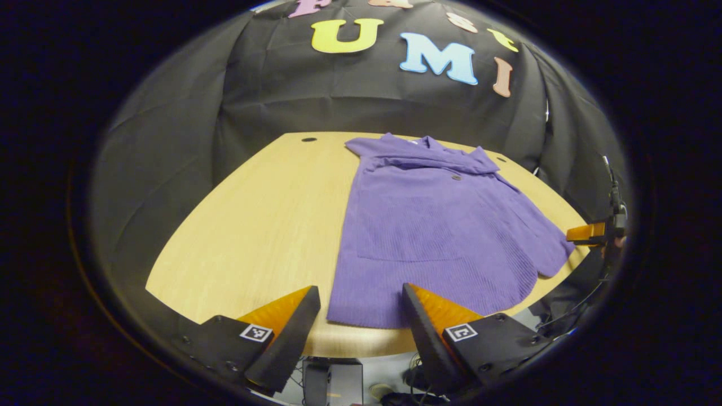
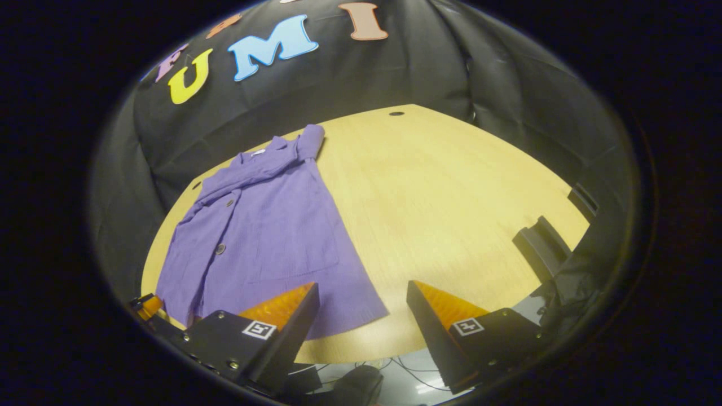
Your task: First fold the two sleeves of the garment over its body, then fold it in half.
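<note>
A purple buttoned garment lies flat on the wooden table, collar at the far end and hem toward me. Near the collar the cloth lies in folded layers. My left gripper stands open just above the hem's near left corner, nothing between its fingers. In the right gripper view the garment spreads to the left, and my right gripper is open over the hem's right corner, one finger above the cloth, the other above bare table. The right gripper also peeks in at the left gripper view's right edge.
Black cloth walls close in the table's far side. A dark stand-like object sits at the table's right edge. Small round holes mark the tabletop's far corners. Cables and dark items lie on the floor below the near edge.
</note>
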